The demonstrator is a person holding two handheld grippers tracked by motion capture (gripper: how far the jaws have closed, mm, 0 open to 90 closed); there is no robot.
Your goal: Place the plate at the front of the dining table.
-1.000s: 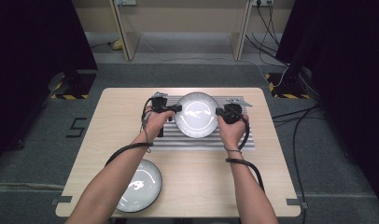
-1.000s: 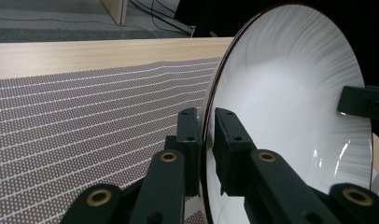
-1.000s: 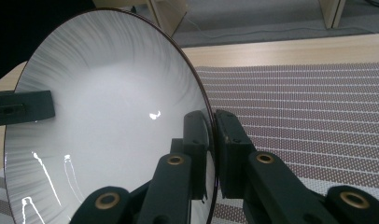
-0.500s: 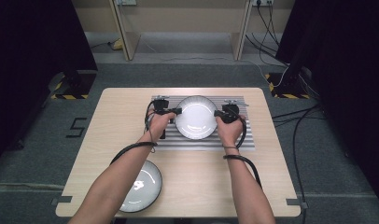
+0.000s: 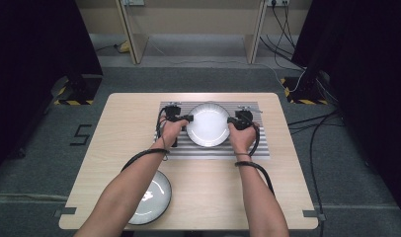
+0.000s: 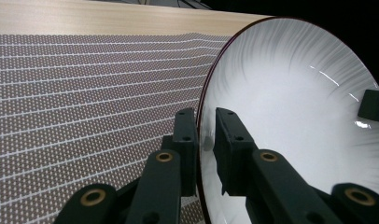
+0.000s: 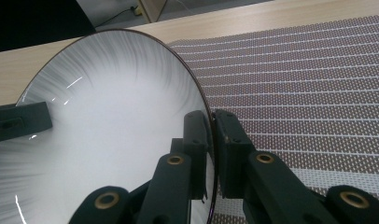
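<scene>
A white plate (image 5: 207,124) with a thin dark rim is over the striped placemat (image 5: 213,150), gripped at both sides. My left gripper (image 5: 188,118) is shut on its left rim. In the left gripper view the rim of the plate (image 6: 295,116) runs between the two jaws of that gripper (image 6: 204,114). My right gripper (image 5: 231,120) is shut on the opposite rim. In the right gripper view the plate (image 7: 108,121) spreads left of that gripper (image 7: 208,114). I cannot tell whether the plate touches the mat.
A second shiny plate (image 5: 151,197) lies near the front left corner of the wooden table (image 5: 134,113). The placemat (image 6: 85,84) stretches wide beyond the held plate. Cables trail from both grippers along the forearms.
Both hands and the plate have come down a little toward the placemat and slightly nearer the person. The grips on the rim look the same.
</scene>
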